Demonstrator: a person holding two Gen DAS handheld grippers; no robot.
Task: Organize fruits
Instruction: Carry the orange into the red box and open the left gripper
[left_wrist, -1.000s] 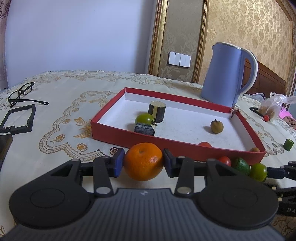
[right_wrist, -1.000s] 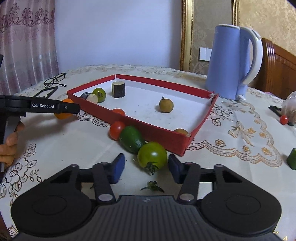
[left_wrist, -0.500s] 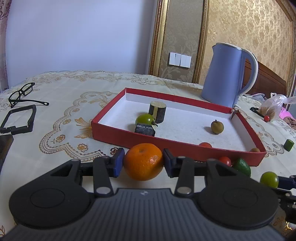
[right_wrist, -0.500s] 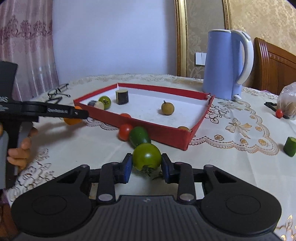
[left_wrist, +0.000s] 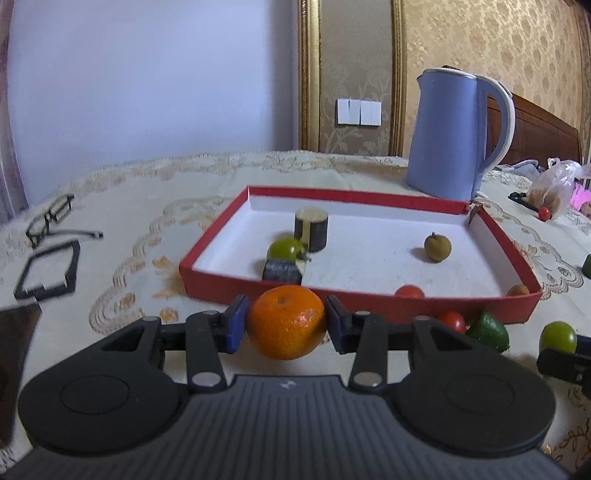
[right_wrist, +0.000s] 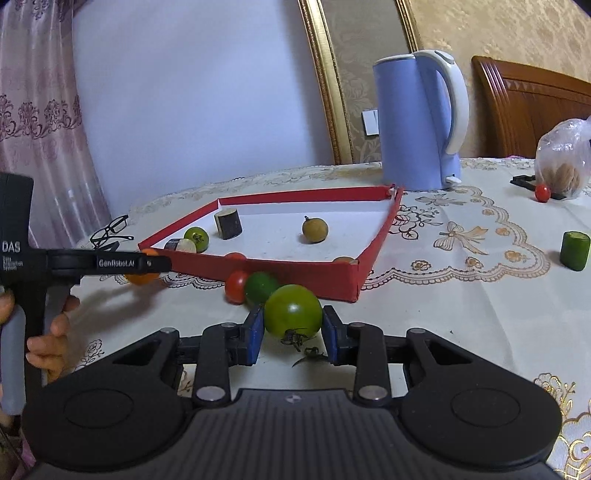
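Note:
My left gripper is shut on an orange and holds it above the cloth just in front of the red tray. My right gripper is shut on a green tomato, lifted near the tray's front corner. In the tray lie a green tomato, two dark cut pieces, a brown round fruit and a red tomato. A red tomato and an avocado lie outside against the tray's front wall.
A blue kettle stands behind the tray. Glasses and a black frame lie at the left. A green cut piece, a small red tomato and a plastic bag are at the right.
My right gripper closed on the green tomato and lifted it off the cloth. My left gripper has risen slightly with the orange still held.

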